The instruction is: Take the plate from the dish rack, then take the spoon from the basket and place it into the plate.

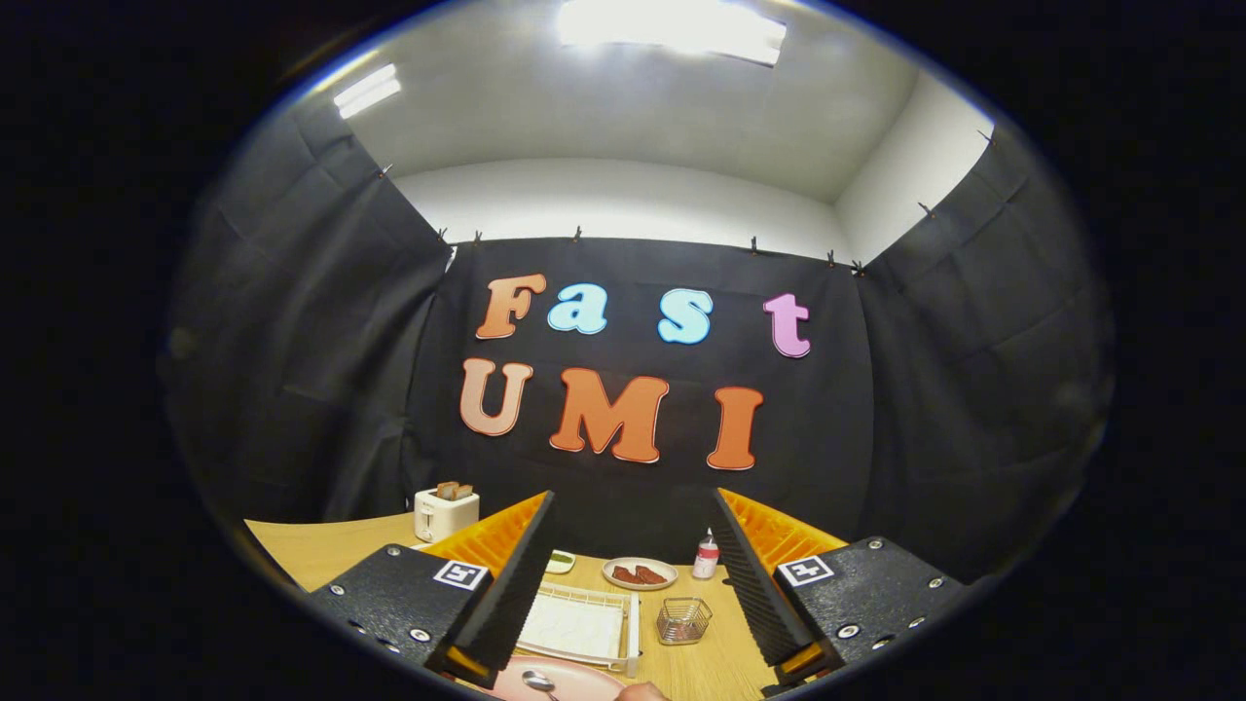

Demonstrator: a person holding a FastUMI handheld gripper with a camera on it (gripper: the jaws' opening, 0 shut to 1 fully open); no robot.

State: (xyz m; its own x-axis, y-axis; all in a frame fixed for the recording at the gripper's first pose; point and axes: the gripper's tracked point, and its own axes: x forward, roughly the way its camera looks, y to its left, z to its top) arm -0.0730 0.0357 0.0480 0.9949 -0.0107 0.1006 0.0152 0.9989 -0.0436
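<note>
Hand-held gripper [633, 584]: I held it released. Spoon [538, 682] on plate [574, 680], bottom centre; a careless withdrawal could knock it.

The table [321, 550] looks like pale wood with a smooth matt grain. The basket [683, 620] is thin shiny metal wire, the spoon [537, 682] polished metal on a glossy plate [574, 683]. The dish rack [581, 628] seems white plastic (slightly sheened). The toaster [445, 513] looks smooth.
</note>
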